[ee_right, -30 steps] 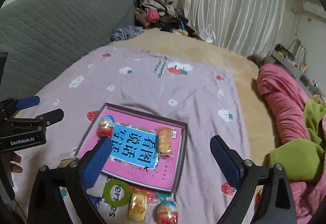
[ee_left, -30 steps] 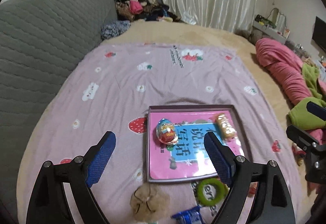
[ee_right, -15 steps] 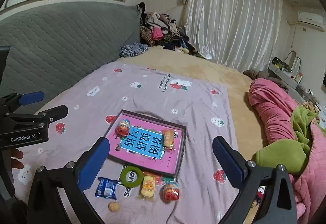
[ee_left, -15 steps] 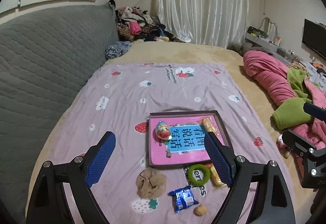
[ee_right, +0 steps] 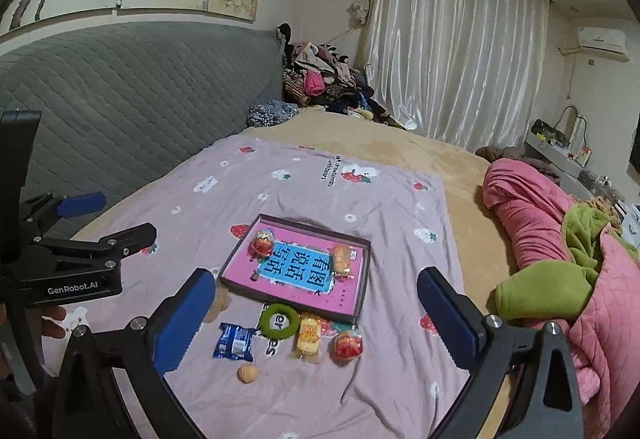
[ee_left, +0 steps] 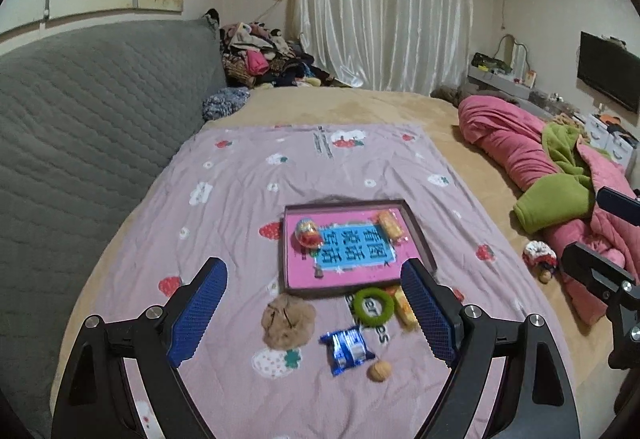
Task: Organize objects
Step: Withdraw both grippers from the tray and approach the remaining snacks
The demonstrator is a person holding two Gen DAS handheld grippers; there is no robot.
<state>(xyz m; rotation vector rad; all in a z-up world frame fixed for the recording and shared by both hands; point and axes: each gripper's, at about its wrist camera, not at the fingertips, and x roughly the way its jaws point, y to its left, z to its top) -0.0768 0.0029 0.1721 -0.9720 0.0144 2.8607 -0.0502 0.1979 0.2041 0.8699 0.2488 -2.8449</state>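
Through the left wrist camera we see our left gripper (ee_left: pixel 316 311) spread wide and empty above the lilac strawberry-print sheet (ee_left: pixel 240 199). The shallow dark-rimmed box lined in pink (ee_left: pixel 418 229) sits at twelve o'clock; the blue foil snack packet (ee_left: pixel 347 350) lies nearest. We'd drop squarely over it.

Through the right wrist camera, our right gripper (ee_right: pixel 316 313) also gapes empty. At nine o'clock the other tool reads "GenRobot.AI"; the green ring (ee_right: pixel 279 322) covers printed sheet lettering.
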